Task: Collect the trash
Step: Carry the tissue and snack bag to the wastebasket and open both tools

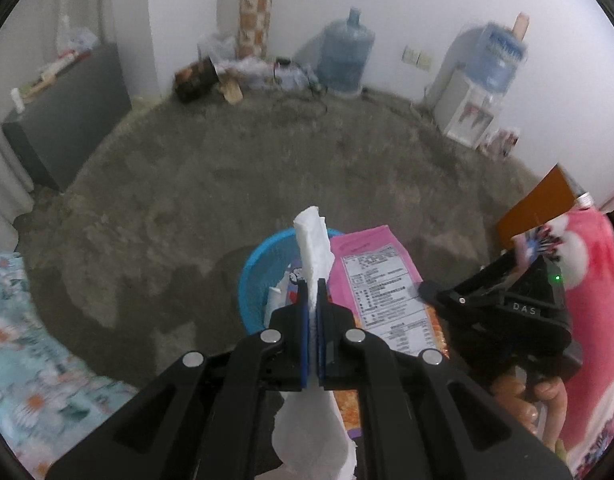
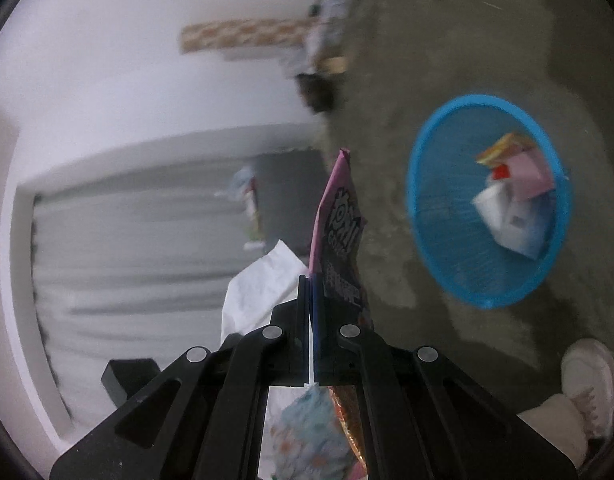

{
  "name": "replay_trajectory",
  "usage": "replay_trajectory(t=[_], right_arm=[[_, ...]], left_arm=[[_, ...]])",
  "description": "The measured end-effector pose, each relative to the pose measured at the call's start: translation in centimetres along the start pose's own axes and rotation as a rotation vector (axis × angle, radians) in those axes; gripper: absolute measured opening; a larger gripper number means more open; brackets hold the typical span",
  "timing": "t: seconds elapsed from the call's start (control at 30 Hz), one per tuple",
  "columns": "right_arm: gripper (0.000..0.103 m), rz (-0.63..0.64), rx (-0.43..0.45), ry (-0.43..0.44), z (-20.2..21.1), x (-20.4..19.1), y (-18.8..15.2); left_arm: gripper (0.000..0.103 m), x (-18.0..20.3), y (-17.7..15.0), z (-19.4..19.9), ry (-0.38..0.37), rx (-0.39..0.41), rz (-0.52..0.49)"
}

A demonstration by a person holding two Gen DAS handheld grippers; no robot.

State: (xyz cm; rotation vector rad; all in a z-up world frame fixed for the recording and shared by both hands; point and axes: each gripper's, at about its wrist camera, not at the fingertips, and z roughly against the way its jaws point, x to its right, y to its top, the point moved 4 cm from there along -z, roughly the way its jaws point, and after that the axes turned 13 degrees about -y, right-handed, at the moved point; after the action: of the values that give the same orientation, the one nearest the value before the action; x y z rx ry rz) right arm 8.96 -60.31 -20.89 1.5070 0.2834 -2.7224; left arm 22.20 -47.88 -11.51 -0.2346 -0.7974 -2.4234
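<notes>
I have a white tissue (image 1: pixel 313 248) clamped between the jaws of my left gripper (image 1: pixel 313 312), its top sticking up past the fingertips and the rest hanging loose beneath, and from the left wrist camera it sits right over the near rim of the blue mesh wastebasket (image 1: pixel 249 276). My right gripper (image 2: pixel 310 308) is clenched on a pink snack packet (image 2: pixel 339 224), which stands up beyond the fingertips; in that view the wastebasket (image 2: pixel 431 208) lies off to the right of the packet, near but not under it. The basket already holds some wrappers and paper (image 2: pixel 515 200), so I judge part of the collecting done; both pieces I carry are still to be dropped in. The grey carpet (image 1: pixel 267 160) around the basket shows no other loose litter that I can make out.
</notes>
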Motion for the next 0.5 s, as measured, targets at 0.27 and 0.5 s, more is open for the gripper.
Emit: replay_trajectory(t=[0.27,0.5], right_arm=[[0.021,-0.333,0.067,-0.136,-4.1,10.0,5.4],[0.041,-0.245,0.143,-0.216,-1.7,9.8,4.9]], left_arm=[[0.049,-1.7,0.6,-10.2,0.087,-0.141,0.016],[0.058,-1.2,0.2,-10.2,0.09,-0.137,0.027]])
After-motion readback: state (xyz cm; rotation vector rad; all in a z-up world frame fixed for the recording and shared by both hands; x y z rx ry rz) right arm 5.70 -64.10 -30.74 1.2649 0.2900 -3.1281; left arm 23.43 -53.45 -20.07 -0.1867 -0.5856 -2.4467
